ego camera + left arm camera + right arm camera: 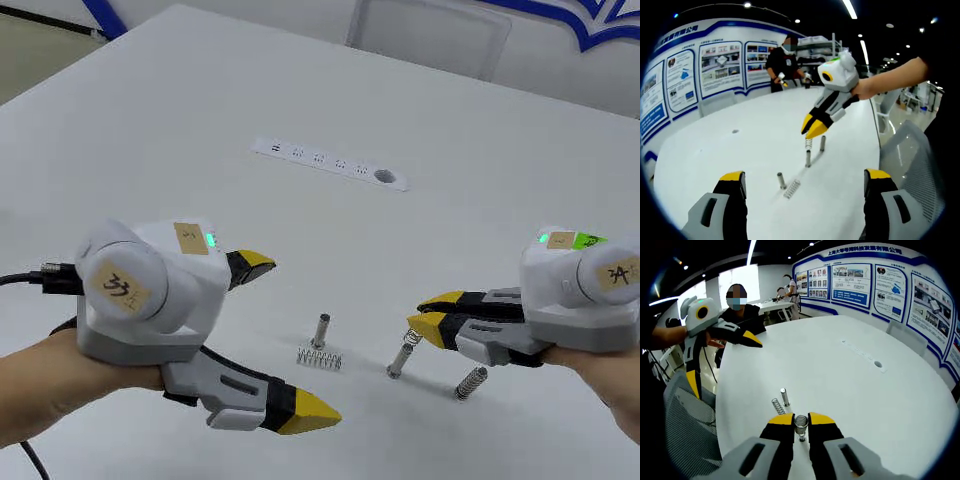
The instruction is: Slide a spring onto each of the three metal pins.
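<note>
One bare metal pin (pixel 320 329) stands upright on the white table, with a loose spring (pixel 319 358) lying just in front of it. To its right a second pin (pixel 397 362) leans, with a spring (pixel 411 338) on its top end. My right gripper (pixel 425 315) has its yellow tips pinched on that spring (pixel 801 424). A third piece, spring-wrapped (pixel 470 382), lies on the table further right. My left gripper (pixel 285 338) is wide open, left of the bare pin (pixel 781 180), holding nothing.
A white power strip (pixel 330 163) lies across the table's middle, and a chair (pixel 430 35) stands behind the far edge. A person (pixel 737 307) sits past the table's end. A mesh chair (pixel 687 425) is close to the near edge.
</note>
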Action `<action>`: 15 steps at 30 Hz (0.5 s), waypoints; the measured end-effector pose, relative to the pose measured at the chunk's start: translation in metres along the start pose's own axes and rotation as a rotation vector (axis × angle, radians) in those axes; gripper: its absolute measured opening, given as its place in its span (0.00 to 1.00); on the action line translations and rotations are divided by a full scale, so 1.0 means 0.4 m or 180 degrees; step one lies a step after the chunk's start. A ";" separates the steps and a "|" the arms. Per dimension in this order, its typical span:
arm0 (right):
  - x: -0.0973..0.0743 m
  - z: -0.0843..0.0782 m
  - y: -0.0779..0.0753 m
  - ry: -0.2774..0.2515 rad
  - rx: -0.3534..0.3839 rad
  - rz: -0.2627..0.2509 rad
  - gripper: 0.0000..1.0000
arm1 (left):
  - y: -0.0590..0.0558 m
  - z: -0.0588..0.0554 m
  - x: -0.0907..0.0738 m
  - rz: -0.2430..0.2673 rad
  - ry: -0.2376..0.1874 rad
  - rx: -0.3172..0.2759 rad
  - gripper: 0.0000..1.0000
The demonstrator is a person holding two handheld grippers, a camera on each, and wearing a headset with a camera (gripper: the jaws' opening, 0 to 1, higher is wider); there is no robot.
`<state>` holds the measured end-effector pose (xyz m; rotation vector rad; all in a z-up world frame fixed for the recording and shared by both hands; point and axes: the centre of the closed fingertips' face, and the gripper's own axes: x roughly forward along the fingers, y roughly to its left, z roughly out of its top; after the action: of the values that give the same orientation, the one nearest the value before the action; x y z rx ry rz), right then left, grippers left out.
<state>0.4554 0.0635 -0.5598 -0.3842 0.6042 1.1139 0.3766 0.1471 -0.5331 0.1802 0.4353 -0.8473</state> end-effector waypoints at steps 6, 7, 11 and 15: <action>0.012 -0.019 0.000 0.0069 0.0068 0.0002 0.11 | 0.004 -0.004 -0.001 0.0017 -0.0006 -0.0035 1.00; 0.015 -0.023 -0.003 0.0091 0.0053 -0.0025 0.11 | 0.006 -0.006 -0.002 0.0029 0.0005 -0.0030 1.00; 0.021 -0.031 -0.009 0.0123 0.0080 -0.0044 0.11 | 0.009 -0.008 -0.002 0.0037 0.0012 -0.0033 1.00; 0.029 -0.037 -0.006 0.0139 0.0099 -0.0027 0.11 | 0.012 -0.014 -0.002 0.0047 0.0032 -0.0036 1.00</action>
<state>0.4575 0.0623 -0.5787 -0.3847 0.6571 1.0891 0.3782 0.1527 -0.5377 0.1770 0.4477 -0.8296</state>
